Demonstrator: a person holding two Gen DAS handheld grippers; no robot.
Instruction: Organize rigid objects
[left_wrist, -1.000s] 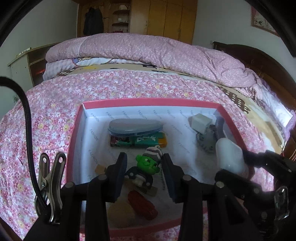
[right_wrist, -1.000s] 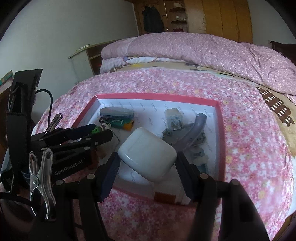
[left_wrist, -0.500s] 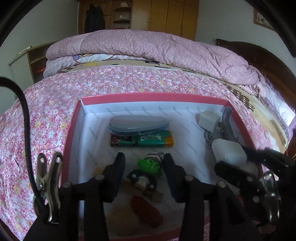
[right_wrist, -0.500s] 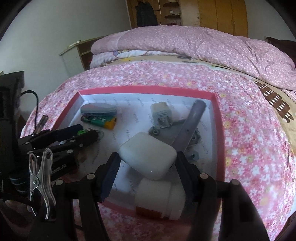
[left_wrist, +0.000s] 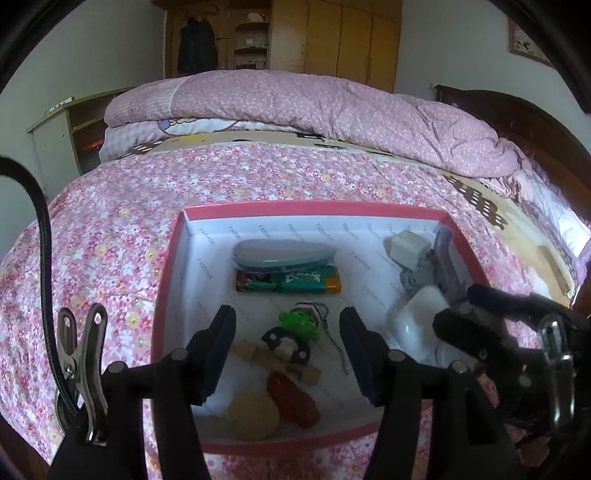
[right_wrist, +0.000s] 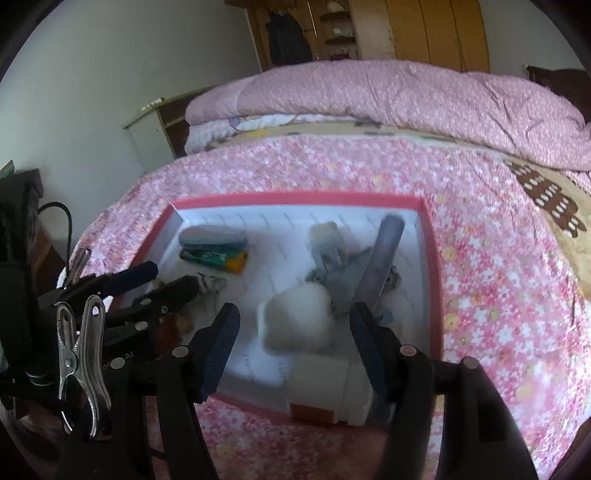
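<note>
A pink-rimmed white box (left_wrist: 168, 273) lies on the flowered bed and shows in the right wrist view (right_wrist: 430, 258) too. My right gripper (right_wrist: 295, 350) is open; a white rounded case (right_wrist: 297, 319) lies free between its fingers inside the box, seen in the left wrist view (left_wrist: 417, 314) as well. My left gripper (left_wrist: 288, 349) is open and empty above a green-headed keychain figure (left_wrist: 299, 323). A grey case (left_wrist: 280, 253), a green lighter (left_wrist: 291, 282), a red piece (left_wrist: 291, 398) and a tan ball (left_wrist: 253, 415) lie in the box.
A white charger cube (left_wrist: 406, 245) and a grey metal tool (right_wrist: 376, 258) lie at the box's right side. A white bottle (right_wrist: 328, 391) lies at its near edge. A folded pink quilt (left_wrist: 332, 107) fills the bed's far end.
My right gripper has opened and let the white case drop into the box. My left gripper has opened wider and drawn back a little from the keychain figure.
</note>
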